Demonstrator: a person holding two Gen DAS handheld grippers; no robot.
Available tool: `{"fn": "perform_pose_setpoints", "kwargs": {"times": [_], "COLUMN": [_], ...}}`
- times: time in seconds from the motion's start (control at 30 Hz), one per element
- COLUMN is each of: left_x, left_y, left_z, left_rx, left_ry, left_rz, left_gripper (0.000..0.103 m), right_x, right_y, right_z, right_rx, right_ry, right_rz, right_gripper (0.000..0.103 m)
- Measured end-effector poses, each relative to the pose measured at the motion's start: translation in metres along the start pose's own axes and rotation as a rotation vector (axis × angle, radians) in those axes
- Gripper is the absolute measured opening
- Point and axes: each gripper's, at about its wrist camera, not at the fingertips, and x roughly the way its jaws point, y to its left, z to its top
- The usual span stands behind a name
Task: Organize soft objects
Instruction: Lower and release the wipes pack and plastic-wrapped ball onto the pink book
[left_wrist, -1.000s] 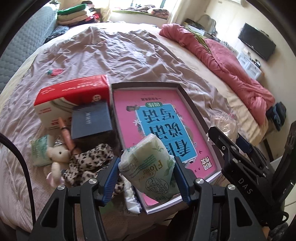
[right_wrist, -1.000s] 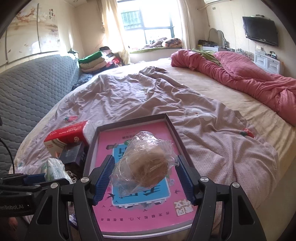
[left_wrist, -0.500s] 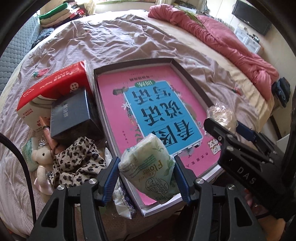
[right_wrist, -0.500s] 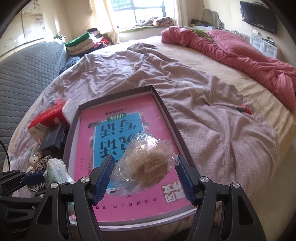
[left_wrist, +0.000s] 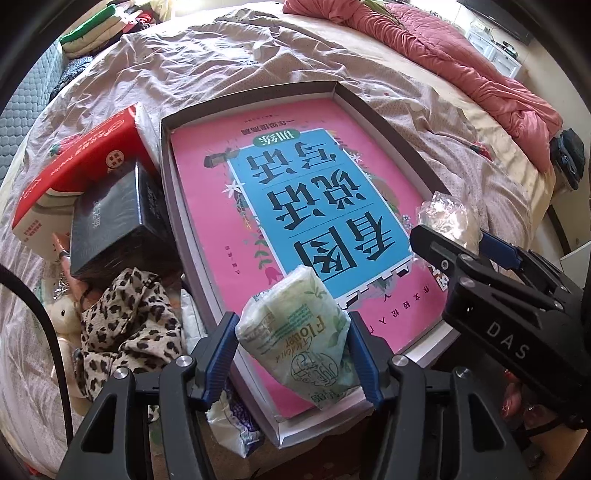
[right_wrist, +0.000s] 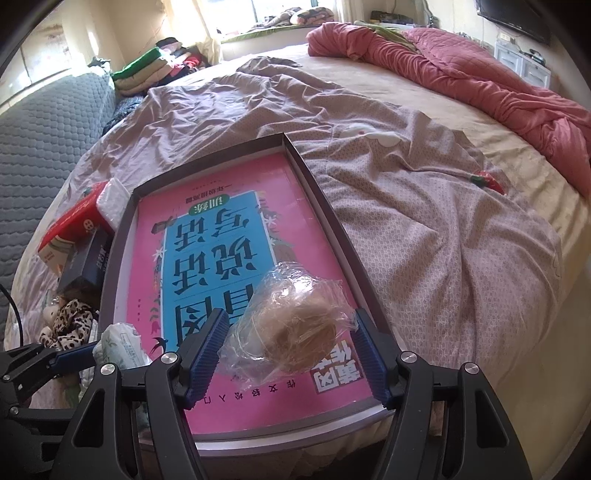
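Observation:
My left gripper (left_wrist: 291, 354) is shut on a pale green tissue pack (left_wrist: 299, 339) printed "Flower", held over the near edge of a shallow grey box (left_wrist: 168, 184) with a pink and blue book cover (left_wrist: 295, 192) inside. My right gripper (right_wrist: 291, 350) is shut on a tan soft lump wrapped in a clear plastic bag (right_wrist: 291, 328), held over the same box's near right corner (right_wrist: 369, 306). In the left wrist view the right gripper (left_wrist: 454, 236) shows at the right with its bag (left_wrist: 447, 218). The tissue pack (right_wrist: 118, 347) shows at the left of the right wrist view.
Left of the box lie a red and white carton (left_wrist: 81, 162), a black box (left_wrist: 114, 218), a leopard-print cloth (left_wrist: 125, 317) and a small white plush toy (left_wrist: 62, 317). A rumpled mauve sheet (right_wrist: 424, 229) covers the bed; a red quilt (right_wrist: 461, 81) lies far right.
Both grippers have sunk toward the box and tilted further down, so the box and book now look larger and closer. Each gripper kept hold of its item.

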Motion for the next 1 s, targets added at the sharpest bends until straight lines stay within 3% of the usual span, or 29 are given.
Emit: {"fn": "perform_pose_setpoints", "kwargs": {"times": [1.0], "left_x": [0.008], "left_y": [-0.001], "left_z": [-0.005], "left_rx": [0.002], "left_ry": [0.004], "left_rz": [-0.014], "left_gripper": [0.061], "right_x": [0.022], "right_y": [-0.007], "right_z": [-0.005], "right_rx": [0.026], "right_ry": [0.095], "right_rz": [-0.032], "right_gripper": [0.073]}}
